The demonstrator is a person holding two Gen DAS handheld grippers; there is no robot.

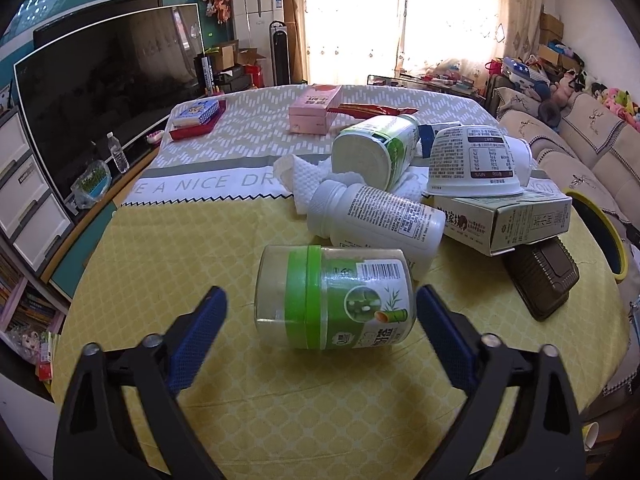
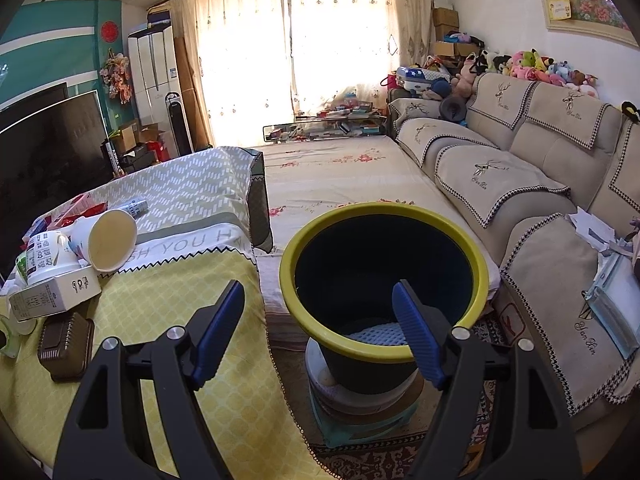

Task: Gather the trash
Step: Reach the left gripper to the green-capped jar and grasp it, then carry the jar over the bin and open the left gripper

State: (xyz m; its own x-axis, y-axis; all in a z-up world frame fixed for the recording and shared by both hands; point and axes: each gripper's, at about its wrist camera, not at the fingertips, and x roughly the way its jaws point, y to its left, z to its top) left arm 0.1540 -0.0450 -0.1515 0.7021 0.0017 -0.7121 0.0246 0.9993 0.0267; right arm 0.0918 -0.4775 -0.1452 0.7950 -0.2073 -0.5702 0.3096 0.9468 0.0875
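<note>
A clear jar with a green lid [image 1: 334, 298] lies on its side on the yellow tablecloth [image 1: 168, 264]. My left gripper [image 1: 320, 308] is open, its blue fingers on either side of the jar, not touching it. Behind lie a white pill bottle [image 1: 376, 224], a second green-label jar [image 1: 374, 150], an upturned white cup [image 1: 474, 162], a carton [image 1: 504, 220], a brown tray [image 1: 540, 280] and white foam wrap [image 1: 304, 178]. My right gripper [image 2: 318, 310] is open and empty above the near rim of the yellow-rimmed dark bin [image 2: 384, 216], with white foam [image 2: 372, 334] inside.
The bin stands on a stool right of the table, also seen in the left wrist view [image 1: 600, 232]. A paper cup [image 2: 110, 240], the carton [image 2: 52, 296] and the brown tray [image 2: 66, 346] lie near the table's right edge. A sofa [image 2: 540, 184] runs along the right. A television [image 1: 104, 96] stands to the left.
</note>
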